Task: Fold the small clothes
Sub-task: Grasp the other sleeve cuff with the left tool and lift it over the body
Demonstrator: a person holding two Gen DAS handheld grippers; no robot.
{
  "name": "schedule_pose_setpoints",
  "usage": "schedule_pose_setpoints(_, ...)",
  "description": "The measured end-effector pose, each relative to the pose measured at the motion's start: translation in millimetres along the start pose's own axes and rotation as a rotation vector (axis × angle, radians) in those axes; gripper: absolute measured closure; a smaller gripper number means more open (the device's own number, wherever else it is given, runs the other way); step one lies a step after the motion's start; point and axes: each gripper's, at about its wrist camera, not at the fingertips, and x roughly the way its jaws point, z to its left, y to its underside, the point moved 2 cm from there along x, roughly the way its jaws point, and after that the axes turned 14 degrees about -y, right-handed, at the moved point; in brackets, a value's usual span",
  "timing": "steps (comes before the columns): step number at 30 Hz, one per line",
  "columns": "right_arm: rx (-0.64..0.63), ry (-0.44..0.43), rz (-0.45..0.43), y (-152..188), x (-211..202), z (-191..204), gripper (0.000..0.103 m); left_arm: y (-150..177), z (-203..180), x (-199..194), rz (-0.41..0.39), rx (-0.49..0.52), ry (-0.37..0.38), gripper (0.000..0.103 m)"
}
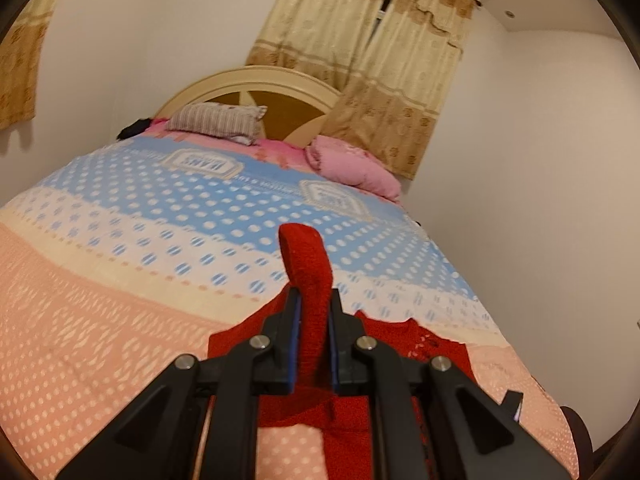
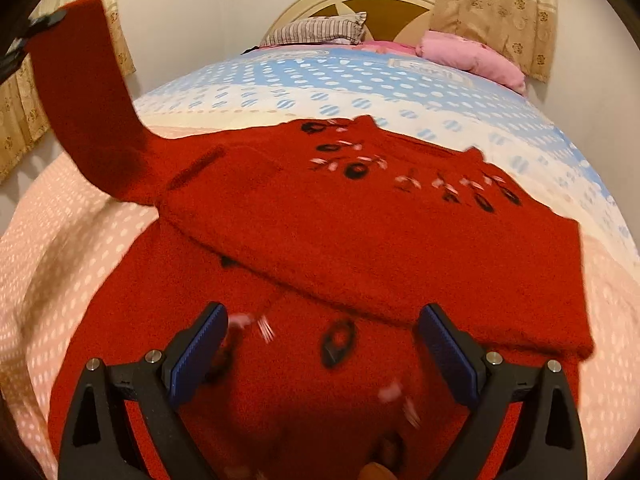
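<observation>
A small red knitted sweater [image 2: 360,220] with black and pink embroidery lies on the bed, its right side folded over the body. My left gripper [image 1: 315,300] is shut on the sweater's left sleeve [image 1: 308,276] and holds it up off the bed. That sleeve [image 2: 92,100] rises to the upper left in the right wrist view, where the left gripper [image 2: 38,26] shows at the edge. My right gripper [image 2: 324,324] is open and empty, low over the sweater's lower part.
The bed has a pink, white and blue dotted cover [image 1: 160,220]. A striped pillow [image 1: 218,122] and a pink quilt [image 1: 352,164] lie by the headboard [image 1: 256,84]. Curtains [image 1: 380,60] and a wall stand behind and to the right.
</observation>
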Motion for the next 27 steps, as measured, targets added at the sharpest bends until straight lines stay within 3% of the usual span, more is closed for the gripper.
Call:
schedule_pose_setpoints(7,0.079,-0.012,-0.045,22.8,-33.1,-20.0,0.006,-7.9,-56.8,11.3,-0.004,0.036,0.065,0.091)
schedule_pose_setpoints(19,0.075,0.026,-0.077,57.2,-50.7,-23.2,0.006,-17.5,-153.2,12.2,-0.013,0.062,0.176,0.091)
schedule_pose_setpoints(23,0.108,0.018,-0.081,66.8,-48.6,-30.2,0.006,-5.9,-188.1,16.8,-0.006,0.097,0.206,0.091)
schedule_pose_setpoints(27,0.133,0.000,-0.108,69.8,-52.7,-34.9,0.006,26.6,-226.9,36.7,0.025,0.145,0.220,0.091)
